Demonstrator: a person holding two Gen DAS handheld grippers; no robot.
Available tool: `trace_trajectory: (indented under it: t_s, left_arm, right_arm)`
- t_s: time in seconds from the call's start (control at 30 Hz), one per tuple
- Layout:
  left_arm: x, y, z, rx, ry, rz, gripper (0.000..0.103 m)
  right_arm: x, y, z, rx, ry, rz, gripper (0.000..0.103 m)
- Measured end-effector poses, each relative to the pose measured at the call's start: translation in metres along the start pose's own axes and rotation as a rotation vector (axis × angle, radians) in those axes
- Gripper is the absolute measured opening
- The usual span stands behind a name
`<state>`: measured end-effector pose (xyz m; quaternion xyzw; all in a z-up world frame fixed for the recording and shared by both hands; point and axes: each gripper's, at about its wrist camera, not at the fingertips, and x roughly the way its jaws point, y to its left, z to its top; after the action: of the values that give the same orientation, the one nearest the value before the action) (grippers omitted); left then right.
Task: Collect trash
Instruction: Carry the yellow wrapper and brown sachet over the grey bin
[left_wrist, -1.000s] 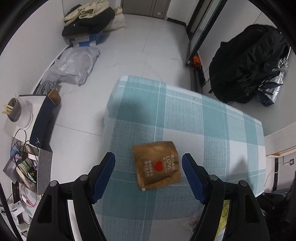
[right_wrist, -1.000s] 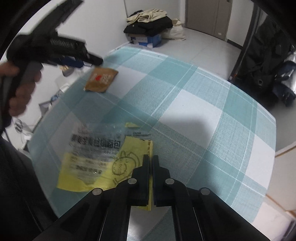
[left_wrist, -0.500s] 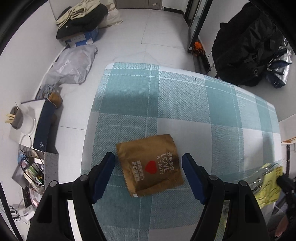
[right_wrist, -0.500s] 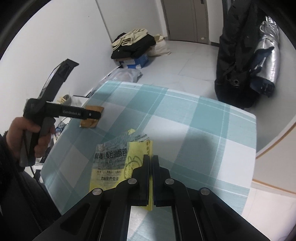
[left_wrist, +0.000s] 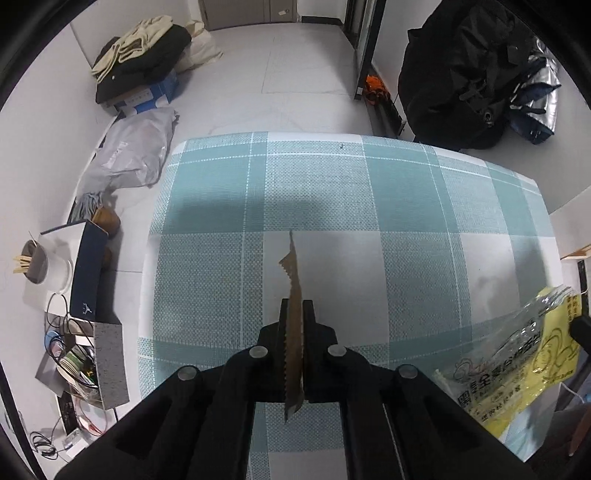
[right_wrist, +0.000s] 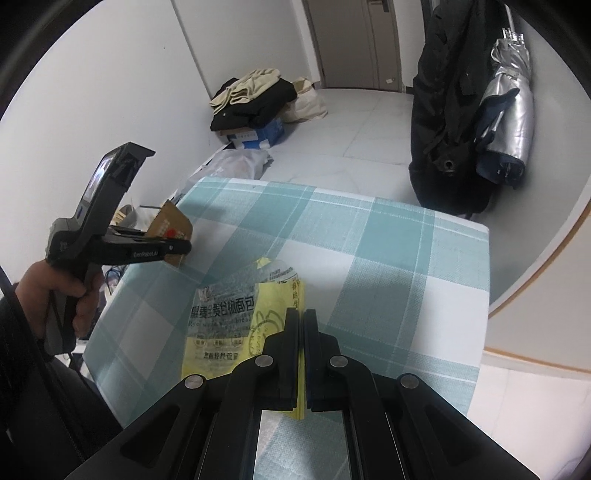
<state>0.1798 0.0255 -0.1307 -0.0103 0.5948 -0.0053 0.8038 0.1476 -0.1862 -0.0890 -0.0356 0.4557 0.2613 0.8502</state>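
**Both wrappers clamped and off the cloth**

Since the earlier frames, the brown sachet (left_wrist: 293, 291) has been taken off the checked tablecloth (left_wrist: 406, 206), where it lay flat between wide-open jaws; the left gripper (left_wrist: 294, 314) has just been closing and its jaws are now clamped on the sachet, which is seen edge-on, serrated edge showing, standing up between the pads. In the right wrist view the same sachet (right_wrist: 171, 223) is seen held clear above the near-left corner of the cloth, with the left gripper (right_wrist: 177, 247) gripped by a hand (right_wrist: 55, 291).

A yellow-and-clear bread wrapper (right_wrist: 236, 317) is pinched at its right edge by the right gripper (right_wrist: 301, 321), jaws pressed together on the film as before. Its free part hangs out to the left above the tablecloth (right_wrist: 388, 258). In the left wrist view the wrapper (left_wrist: 517, 354) is seen at the right edge, raised over the cloth.

Nothing else is seen lying on the cloth. On the floor a grey plastic bag (left_wrist: 129, 155) and a pile of clothes (left_wrist: 140, 70) are noted, left of the table.
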Motion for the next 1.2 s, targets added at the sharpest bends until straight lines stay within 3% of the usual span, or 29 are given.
trace_trajectory:
  t_s: [0.1,0.4,0.7,0.93,1.13,1.2]
  left_arm:
    - [-0.002,0.004,-0.001,-0.035,0.004,-0.068,0.000]
    - [-0.039,-0.002,-0.004,-0.048,-0.108,-0.183,0.000]
    - [-0.074,-0.015,-0.025,-0.041,-0.196,-0.245,0.000]
    - [-0.103,-0.020,-0.046,-0.035,-0.284,-0.279,0.000]
    - [-0.122,-0.021,-0.062,-0.037,-0.305,-0.321,0.000]
    - [-0.132,-0.024,-0.065,-0.020,-0.323,-0.325,0.000]
  right_arm:
    - [-0.004,0.001,0.000,0.000,-0.012,-0.003,0.002]
    - [-0.029,0.002,-0.001,0.023,-0.076,-0.031,0.002]
    - [-0.069,0.003,-0.016,0.090,-0.182,-0.056,0.002]
    - [-0.085,0.005,-0.035,0.133,-0.200,-0.090,0.002]
    - [-0.108,0.011,-0.047,0.152,-0.229,-0.099,0.002]
    - [-0.123,0.017,-0.050,0.124,-0.254,-0.150,0.002]
